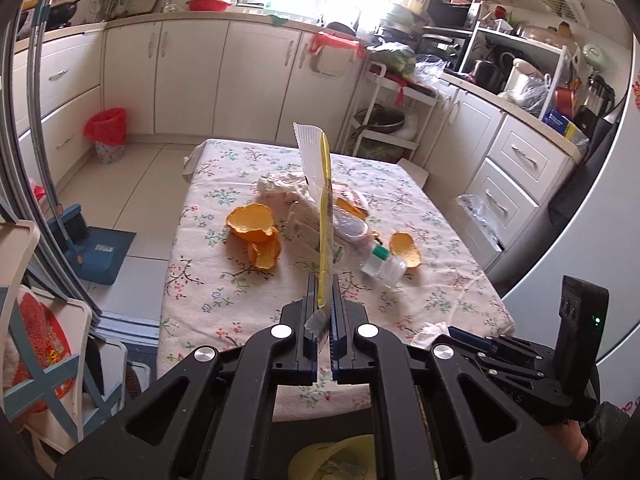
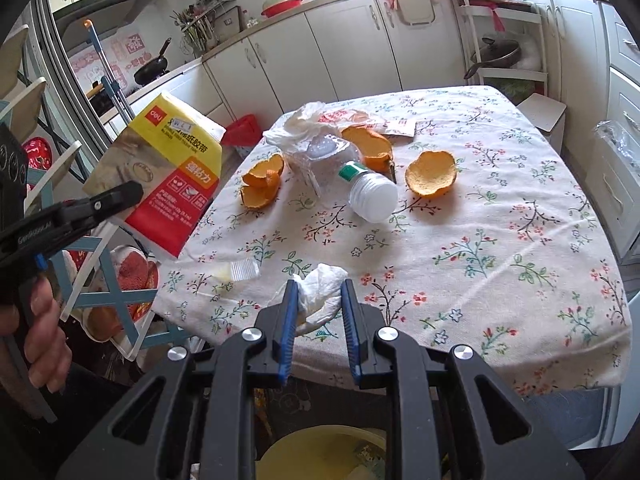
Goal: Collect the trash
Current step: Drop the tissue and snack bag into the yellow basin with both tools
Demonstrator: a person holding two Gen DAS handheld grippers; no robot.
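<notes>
Left gripper (image 1: pixel 322 296) clamped on flat yellow-and-red packet (image 2: pixel 160 172), thin glossy card held edge-on and lifted off the table, probably bound for yellow bin (image 2: pixel 320 454) directly beneath both tongs. Ahead, between the two: curled orange peels (image 1: pixel 252 226), crushed clear bottle (image 2: pixel 370 196), rumpled tissue pile on floral tablecloth (image 2: pixel 500 240), still uncollected. Right gripper (image 2: pixel 319 300) pinched around soft crumpled white tissue (image 2: pixel 322 292), raised at table's near edge.
</notes>
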